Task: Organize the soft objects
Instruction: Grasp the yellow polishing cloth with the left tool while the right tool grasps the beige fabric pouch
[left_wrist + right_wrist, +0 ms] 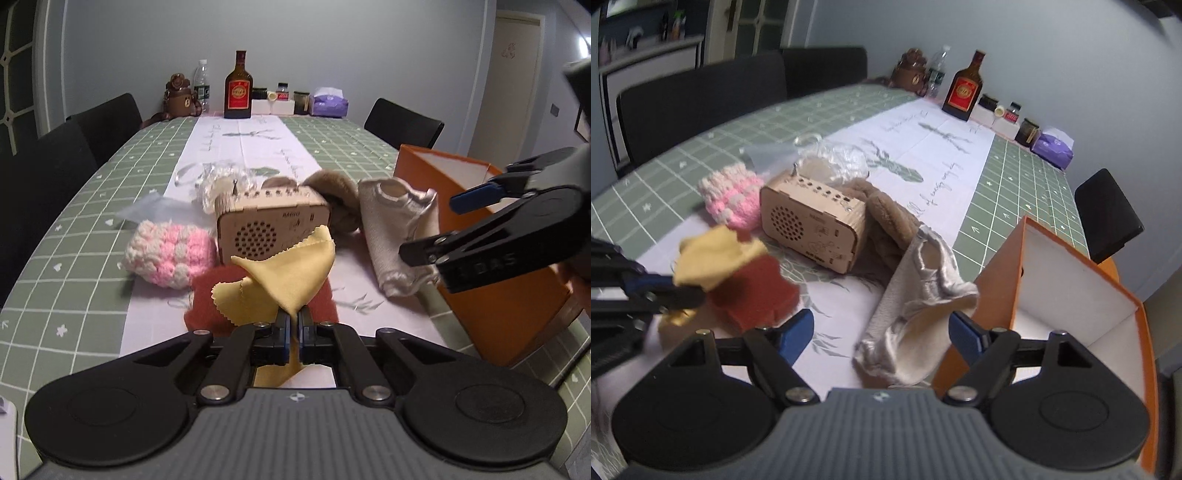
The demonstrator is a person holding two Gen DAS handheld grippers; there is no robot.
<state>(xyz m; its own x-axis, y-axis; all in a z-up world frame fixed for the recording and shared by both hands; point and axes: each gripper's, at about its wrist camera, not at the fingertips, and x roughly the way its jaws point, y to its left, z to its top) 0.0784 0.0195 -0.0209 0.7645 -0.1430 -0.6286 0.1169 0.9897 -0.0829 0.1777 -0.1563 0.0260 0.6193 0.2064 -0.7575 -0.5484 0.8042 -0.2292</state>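
Observation:
My left gripper (294, 321) is shut on a yellow cloth (291, 269), which hangs lifted over a red felt piece (207, 295). The right wrist view shows that gripper (676, 291) at the left edge with the yellow cloth (716, 254). My right gripper (881, 325) stands open just above a pale grey knitted garment (923, 295); its pads do not touch it. An orange box (1071, 295) with a white inside stands open to the garment's right. A pink-and-white crochet piece (170, 254) and a brown plush (332, 184) lie around a wooden radio box (269, 225).
Crumpled clear plastic (221, 181) lies behind the radio. At the table's far end stand a brown bottle (238, 86), a water bottle (201, 86), a bear figure (179, 98), small jars and a purple tissue pack (328, 103). Black chairs (107, 122) line both sides.

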